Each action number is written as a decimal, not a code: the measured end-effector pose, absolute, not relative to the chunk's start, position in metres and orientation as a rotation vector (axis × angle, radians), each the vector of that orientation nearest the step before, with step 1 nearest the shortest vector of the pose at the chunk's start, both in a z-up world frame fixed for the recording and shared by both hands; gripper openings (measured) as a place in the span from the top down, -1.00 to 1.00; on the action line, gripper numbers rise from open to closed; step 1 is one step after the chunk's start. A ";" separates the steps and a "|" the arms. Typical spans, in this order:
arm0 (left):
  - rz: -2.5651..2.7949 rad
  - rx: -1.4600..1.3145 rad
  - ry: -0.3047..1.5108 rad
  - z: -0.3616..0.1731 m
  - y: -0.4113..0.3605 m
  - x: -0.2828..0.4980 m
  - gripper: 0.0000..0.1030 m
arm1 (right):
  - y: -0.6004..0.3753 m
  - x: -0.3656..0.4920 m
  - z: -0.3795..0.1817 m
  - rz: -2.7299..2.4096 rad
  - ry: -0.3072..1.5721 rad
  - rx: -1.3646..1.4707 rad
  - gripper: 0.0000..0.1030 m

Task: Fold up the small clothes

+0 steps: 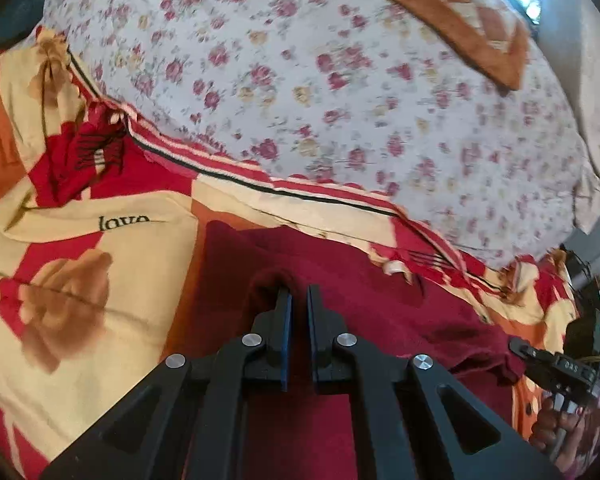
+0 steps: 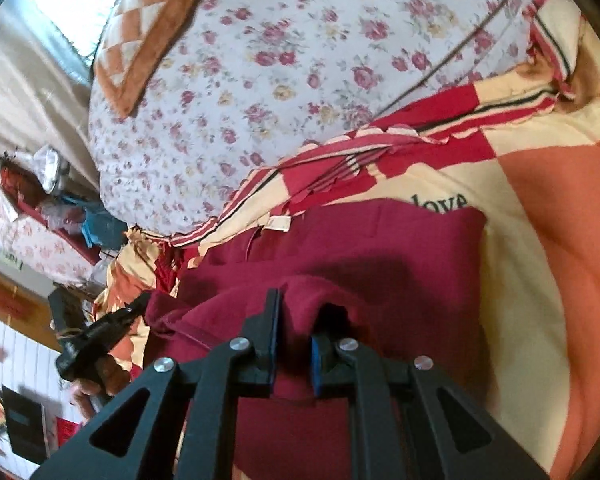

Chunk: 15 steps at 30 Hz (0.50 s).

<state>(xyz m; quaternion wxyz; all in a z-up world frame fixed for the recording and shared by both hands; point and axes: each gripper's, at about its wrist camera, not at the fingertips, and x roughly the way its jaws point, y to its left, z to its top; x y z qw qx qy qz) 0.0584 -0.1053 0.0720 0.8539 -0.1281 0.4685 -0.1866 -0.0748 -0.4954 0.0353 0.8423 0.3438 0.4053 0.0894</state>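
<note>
A dark maroon garment lies on a red, cream and orange blanket printed with roses and the word "love". My left gripper is shut on a raised fold of the garment's edge; cloth wraps over the left fingertip. In the right wrist view the same garment spreads ahead. My right gripper is shut on a bunched fold of it; cloth drapes over the right finger and hides its tip. The right gripper also shows at the right edge of the left wrist view, and the left gripper at the left of the right wrist view.
A white floral bedsheet covers the bed beyond the blanket. An orange and cream checked cushion lies at the far end. A cluttered side table stands at the left in the right wrist view, beside a curtain.
</note>
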 end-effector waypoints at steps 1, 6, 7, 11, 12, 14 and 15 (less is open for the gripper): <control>-0.391 -0.272 0.995 0.068 -0.106 0.063 1.00 | -0.497 -0.068 0.031 0.180 0.877 0.720 0.68; -0.425 -0.278 1.006 0.060 -0.111 0.079 1.00 | -0.513 -0.064 0.026 0.219 0.878 0.809 0.44; -0.436 -0.288 1.004 0.062 -0.110 0.080 1.00 | -0.516 -0.067 0.028 0.228 0.862 0.825 0.37; -0.438 -0.309 0.954 0.077 -0.104 0.080 0.39 | -0.530 -0.089 0.046 0.144 0.789 0.784 0.02; -0.444 -0.320 0.935 0.081 -0.100 0.078 0.36 | -0.531 -0.097 0.052 0.149 0.762 0.771 0.02; -0.445 -0.316 0.920 0.087 -0.097 0.075 0.36 | -0.524 -0.109 0.060 0.182 0.737 0.725 0.02; -0.445 -0.305 0.917 0.087 -0.098 0.074 0.36 | -0.516 -0.111 0.062 0.197 0.747 0.688 0.02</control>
